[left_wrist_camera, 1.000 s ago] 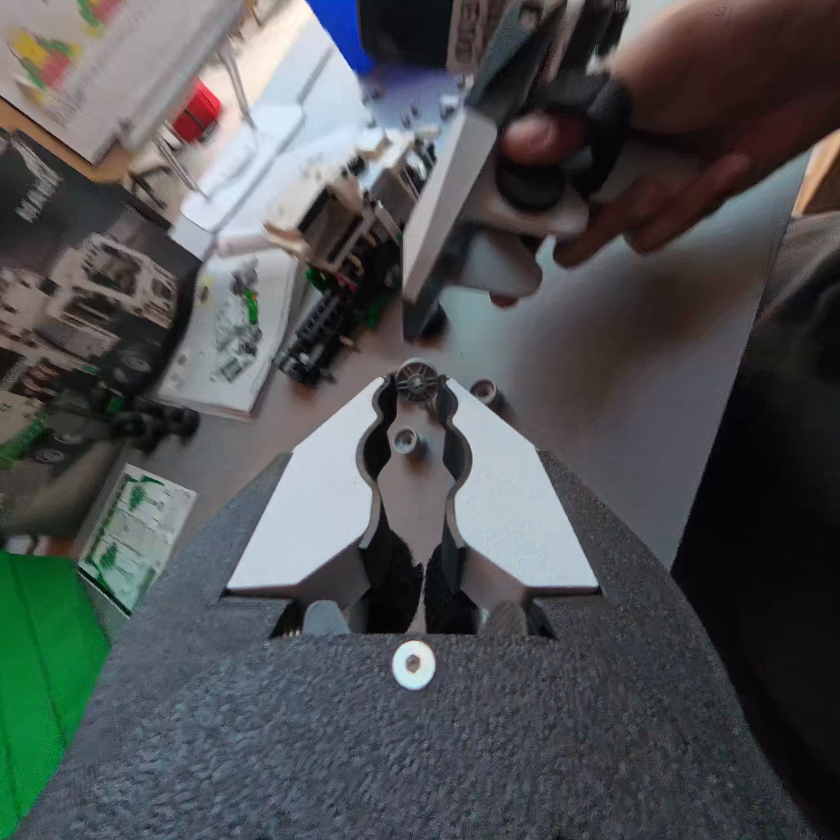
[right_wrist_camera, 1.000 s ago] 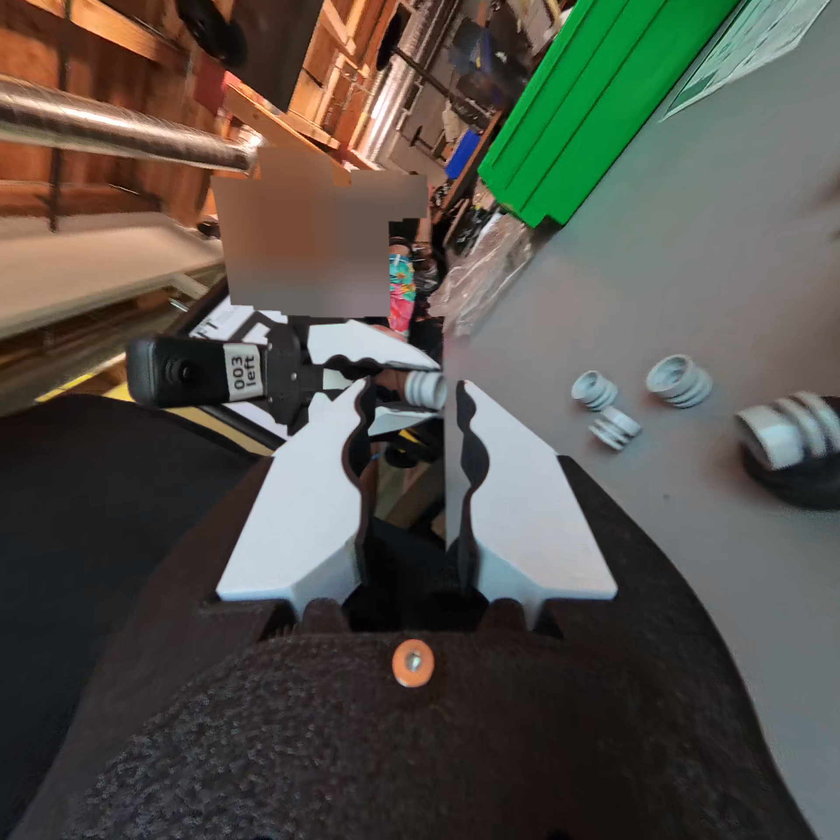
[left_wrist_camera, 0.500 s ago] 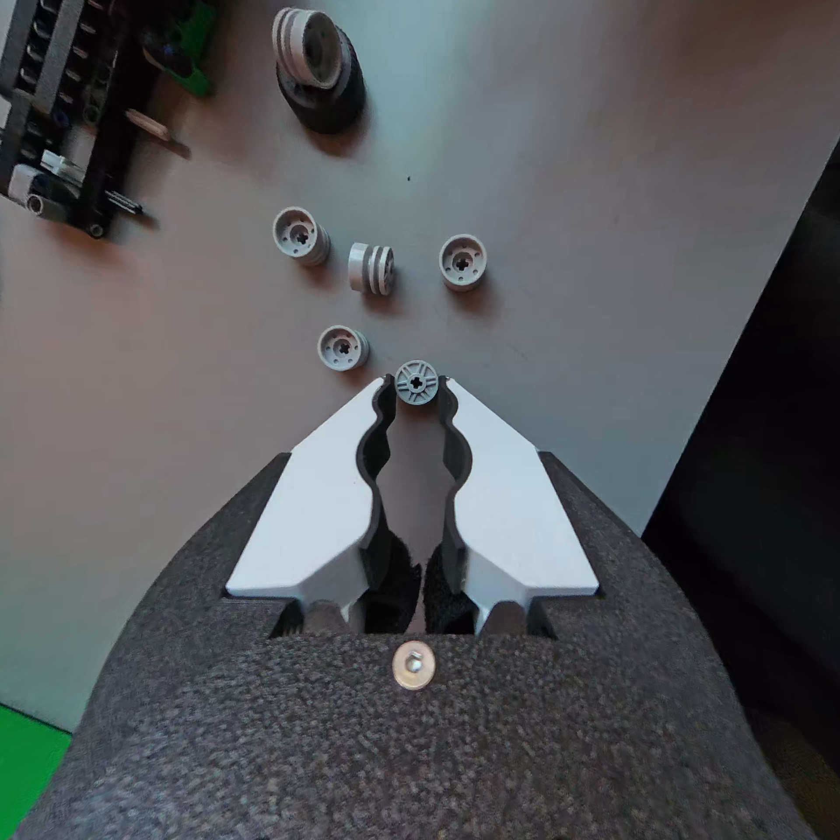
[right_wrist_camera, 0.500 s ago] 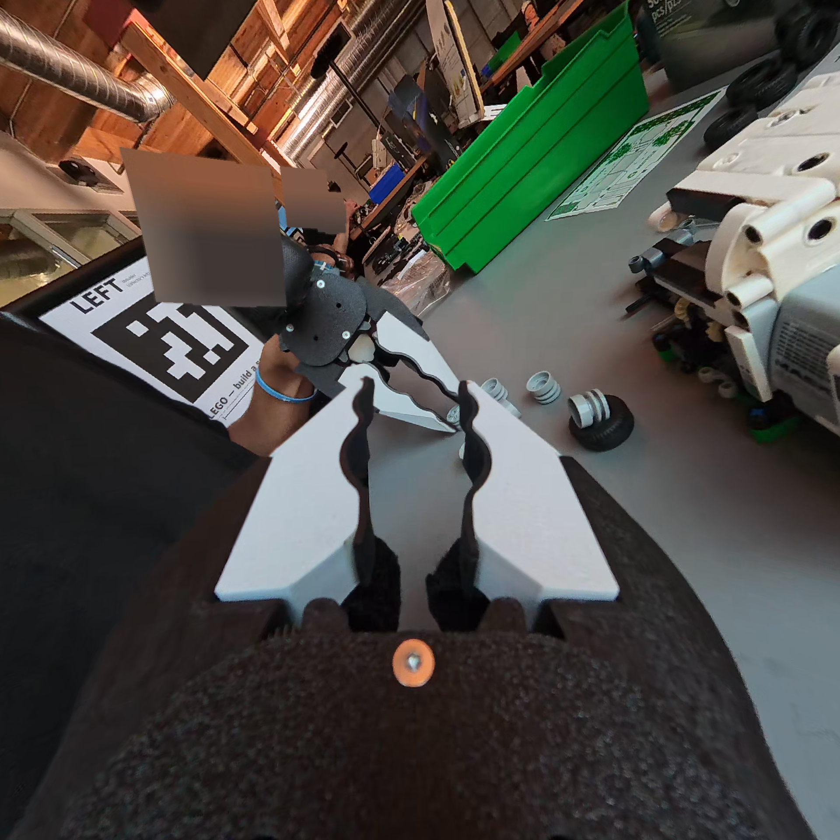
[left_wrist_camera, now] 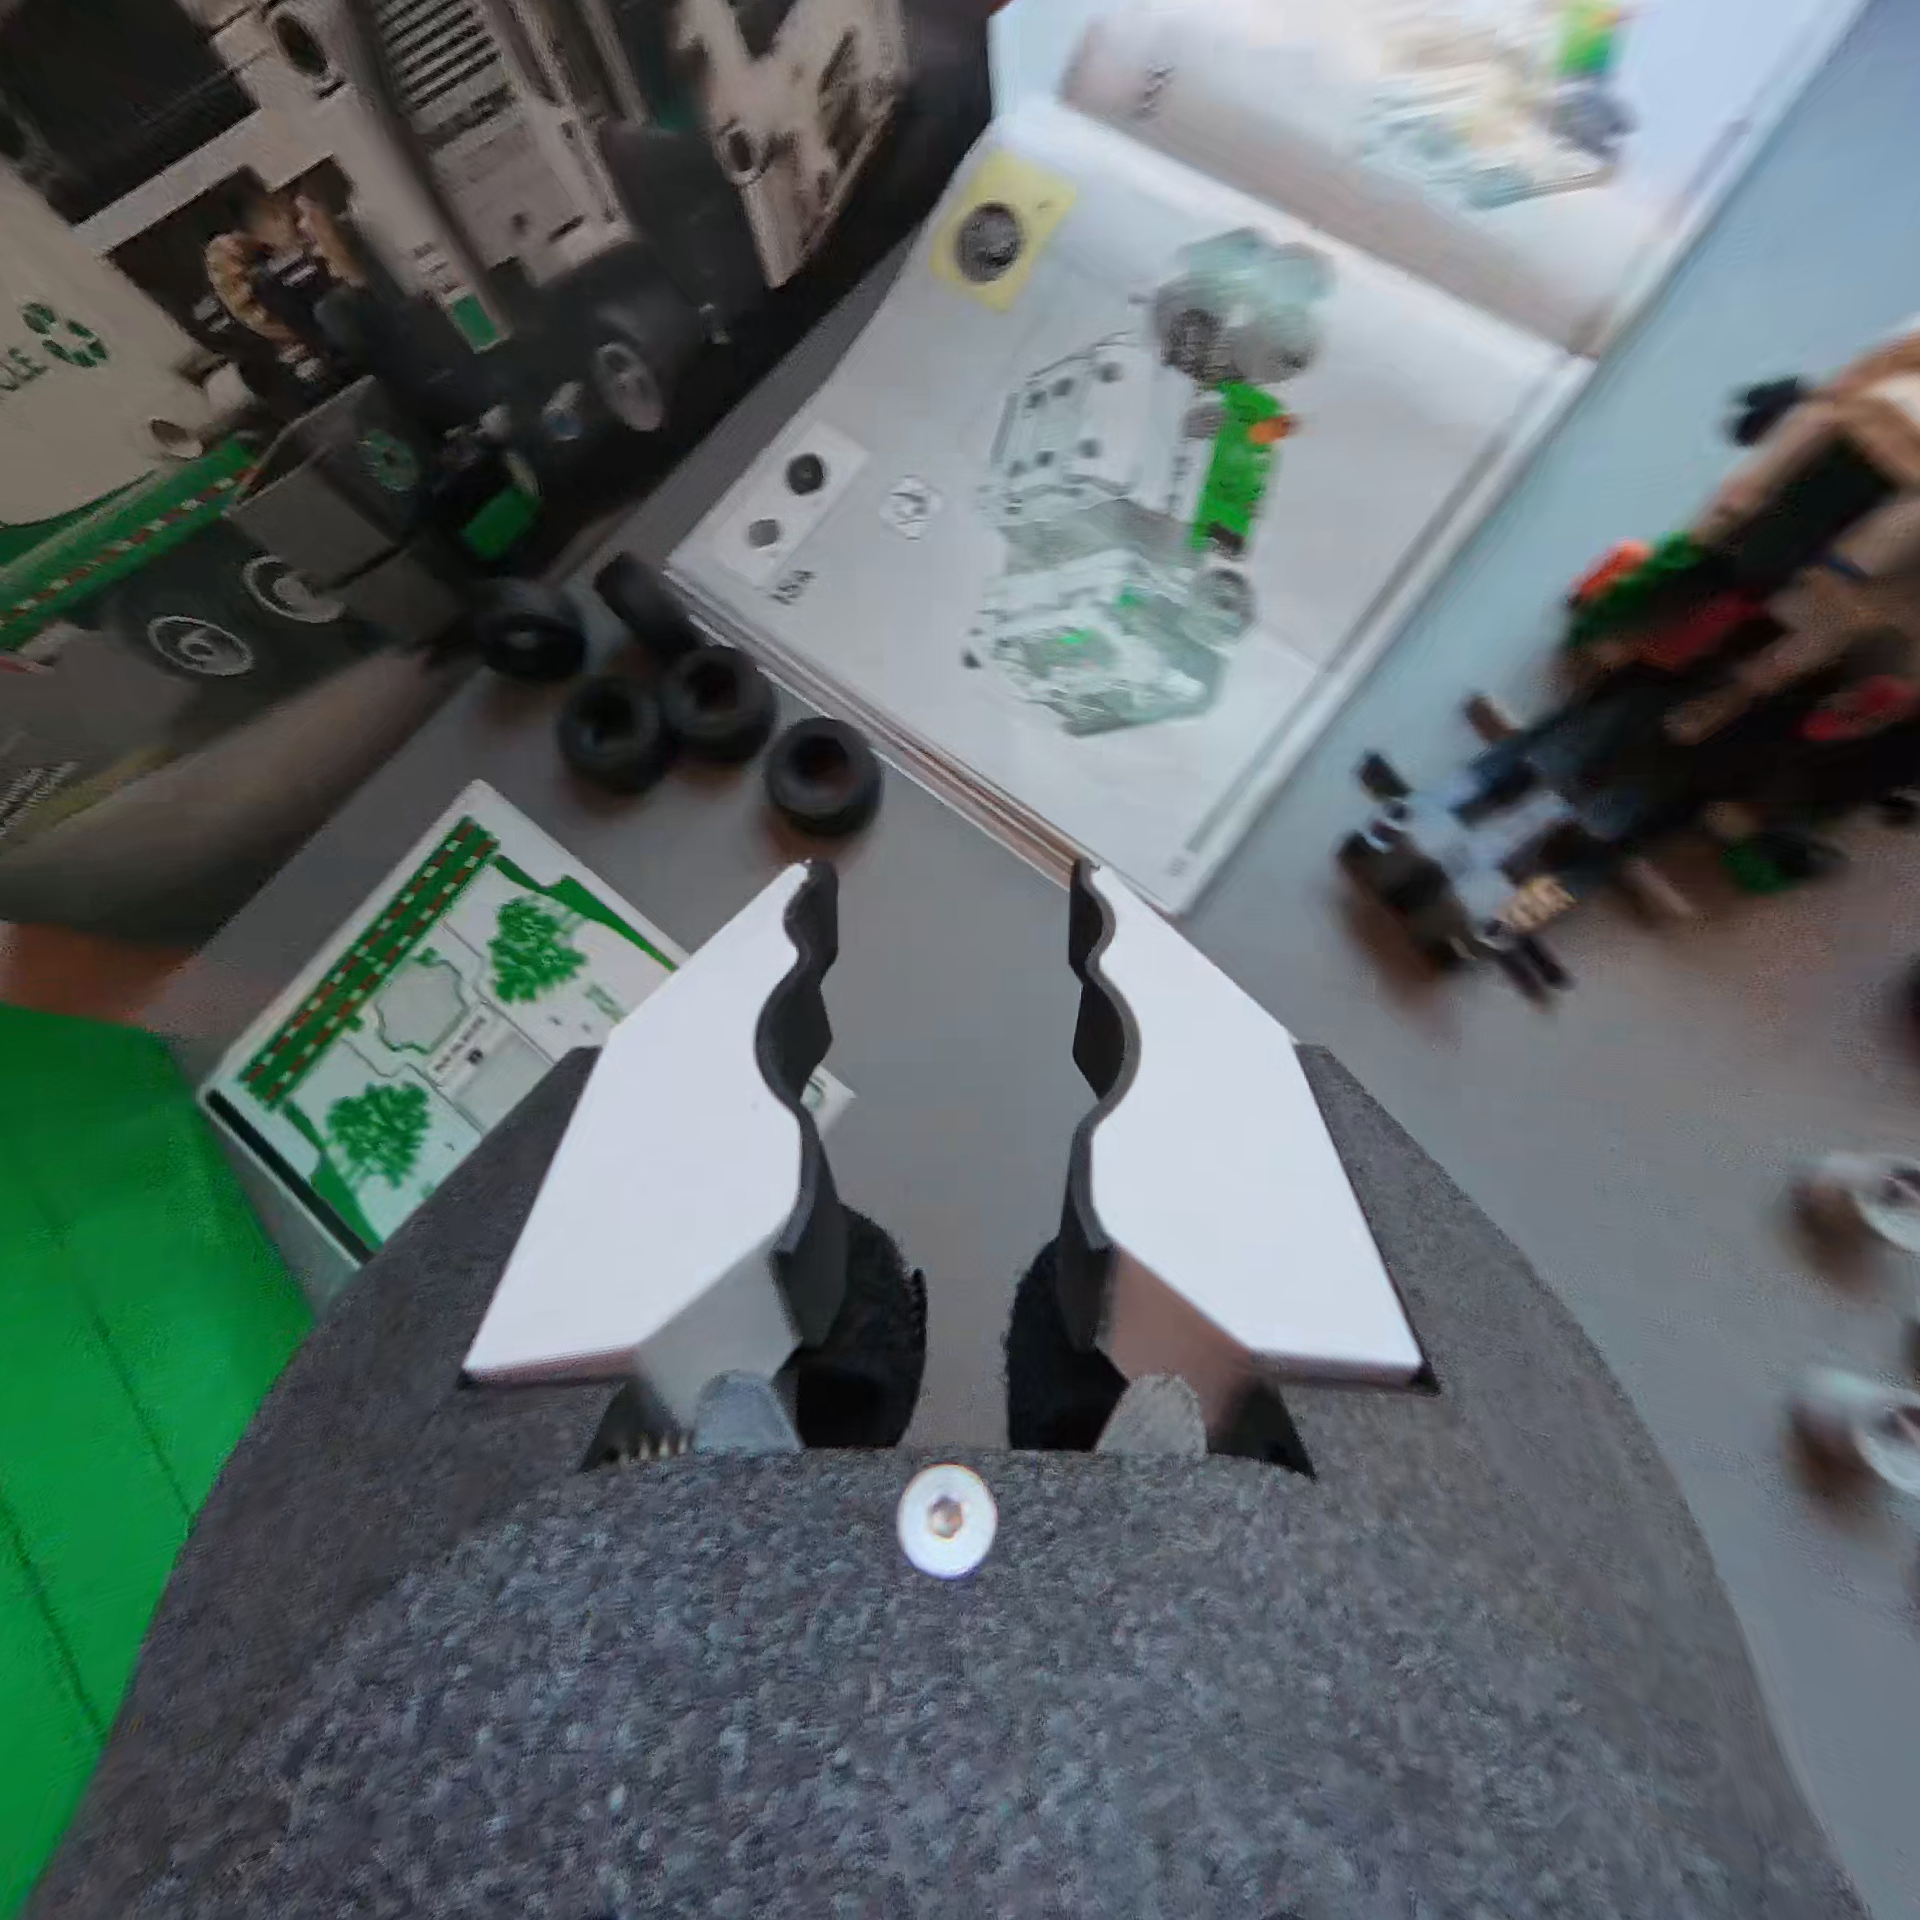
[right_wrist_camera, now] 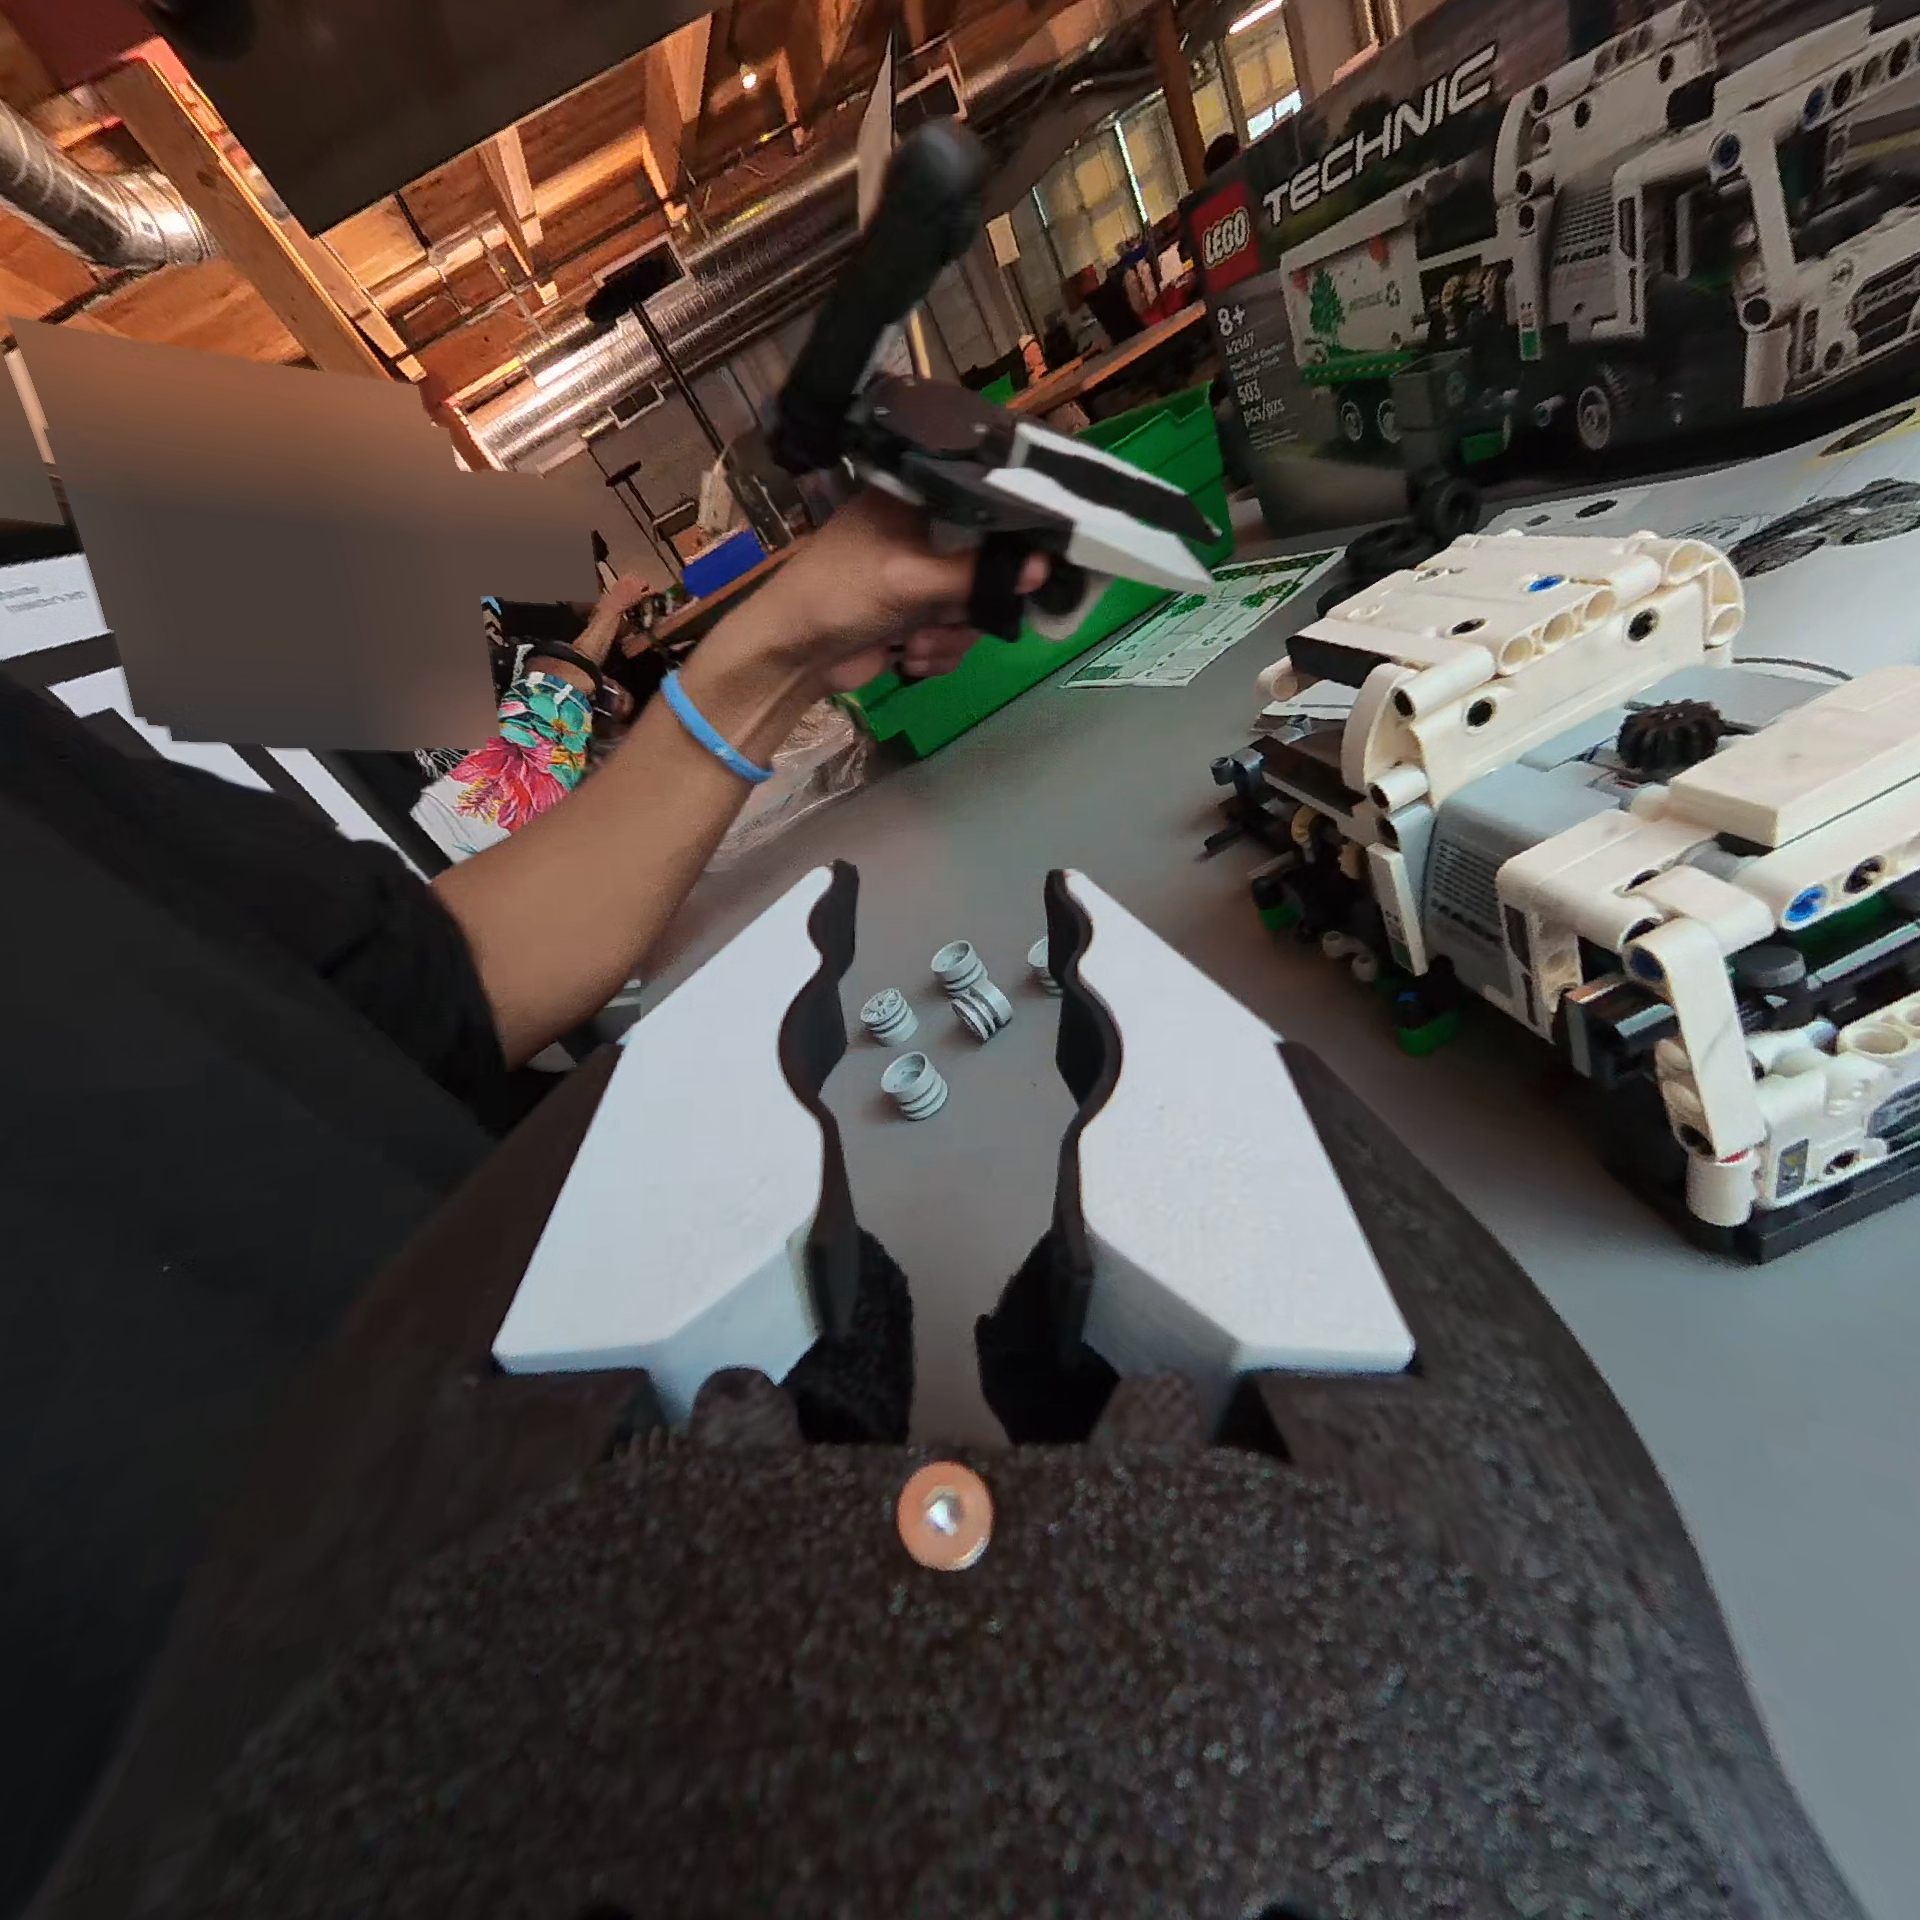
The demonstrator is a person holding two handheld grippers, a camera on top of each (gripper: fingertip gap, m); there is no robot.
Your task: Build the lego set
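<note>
My left gripper [left_wrist_camera: 948, 894], which pinched a small grey wheel hub half a second ago, now has its fingers spread and empty, aimed at the loose black tyres [left_wrist_camera: 717, 701] beside the open instruction booklet [left_wrist_camera: 1091, 499]; a tyre probably comes next. My right gripper [right_wrist_camera: 951, 883] is spread too. Only its view shows the grey hubs [right_wrist_camera: 914, 1084] on the table [right_wrist_camera: 1558, 1403], left of the white truck model [right_wrist_camera: 1558, 883].

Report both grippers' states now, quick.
Left gripper: open, holding nothing, aimed toward the black tyres.
Right gripper: open, holding nothing, above the grey wheel hubs.
</note>
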